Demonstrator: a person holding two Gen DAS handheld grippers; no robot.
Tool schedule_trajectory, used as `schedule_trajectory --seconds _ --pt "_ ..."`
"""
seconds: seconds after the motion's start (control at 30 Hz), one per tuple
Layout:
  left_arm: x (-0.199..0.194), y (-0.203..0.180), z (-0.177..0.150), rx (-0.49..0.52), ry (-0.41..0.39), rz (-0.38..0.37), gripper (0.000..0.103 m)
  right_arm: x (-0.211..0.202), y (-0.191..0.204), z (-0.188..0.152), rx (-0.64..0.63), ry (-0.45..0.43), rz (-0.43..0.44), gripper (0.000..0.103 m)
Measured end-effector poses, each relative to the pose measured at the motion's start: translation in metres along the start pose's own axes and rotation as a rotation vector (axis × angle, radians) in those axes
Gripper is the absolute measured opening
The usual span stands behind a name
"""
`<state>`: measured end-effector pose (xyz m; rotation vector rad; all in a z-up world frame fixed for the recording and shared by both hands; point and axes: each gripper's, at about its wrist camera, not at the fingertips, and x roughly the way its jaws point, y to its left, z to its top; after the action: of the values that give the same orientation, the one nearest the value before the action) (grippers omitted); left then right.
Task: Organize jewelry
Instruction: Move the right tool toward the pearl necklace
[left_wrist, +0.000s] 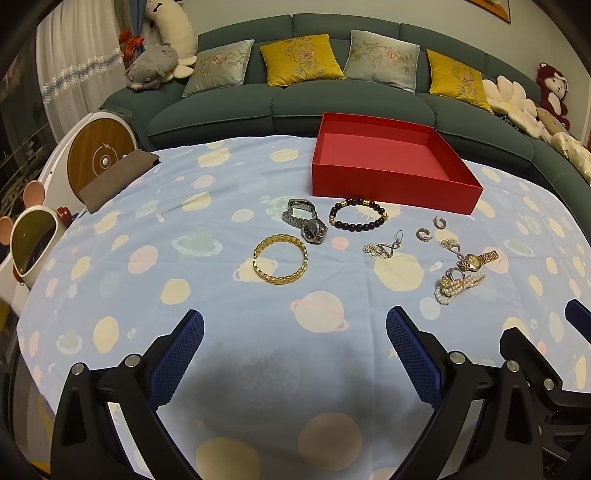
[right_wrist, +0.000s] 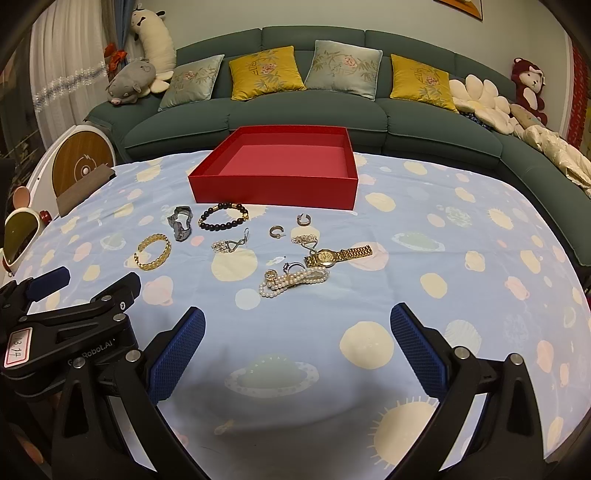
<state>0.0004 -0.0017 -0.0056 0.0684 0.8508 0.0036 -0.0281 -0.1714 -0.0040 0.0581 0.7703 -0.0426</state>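
An empty red box (left_wrist: 391, 186) (right_wrist: 273, 190) stands at the far side of the table. In front of it lie a gold bangle (left_wrist: 279, 257) (right_wrist: 153, 251), a silver watch (left_wrist: 306, 221) (right_wrist: 180, 221), a dark bead bracelet (left_wrist: 357, 214) (right_wrist: 223, 216), two hoop earrings (left_wrist: 430, 228) (right_wrist: 275, 231), a silver chain (left_wrist: 380, 249) (right_wrist: 229, 243), a gold watch (left_wrist: 476, 259) (right_wrist: 338, 255) and a pearl string (left_wrist: 456, 286) (right_wrist: 293, 280). My left gripper (left_wrist: 294, 332) is open near the table's front edge, short of the bangle. My right gripper (right_wrist: 297, 328) is open too, short of the pearls. Nothing is between either pair of fingers.
A pale blue cloth with planet prints (left_wrist: 184, 258) (right_wrist: 443, 258) covers the table. A green sofa (left_wrist: 295, 103) with cushions runs behind it. A brown pad (left_wrist: 118, 177) and a round white device (left_wrist: 96, 151) sit at the left edge.
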Motion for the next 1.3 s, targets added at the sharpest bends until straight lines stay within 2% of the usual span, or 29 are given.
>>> schedule_trajectory --seconds 0.67,0.87,0.97,1.17,1.3 --pt "0.001 0.001 0.0 0.007 -0.001 -0.013 0.096 0.006 -0.002 -0.002 0.015 0.02 -0.007 0.098" --pt "0.009 0.017 -0.001 -0.021 -0.008 -0.01 0.097 0.027 -0.009 -0.001 0.061 0.052 0.003 0.098" --pt "0.019 0.029 0.0 -0.051 0.013 -0.006 0.097 0.043 -0.007 0.002 0.081 0.076 0.026 0.097" --pt "0.033 0.053 0.003 -0.122 0.038 -0.028 0.097 0.075 -0.003 0.005 0.113 0.127 0.038 0.074" --pt "0.041 0.064 0.006 -0.148 0.048 -0.049 0.097 0.088 -0.009 0.005 0.174 0.154 0.064 0.073"
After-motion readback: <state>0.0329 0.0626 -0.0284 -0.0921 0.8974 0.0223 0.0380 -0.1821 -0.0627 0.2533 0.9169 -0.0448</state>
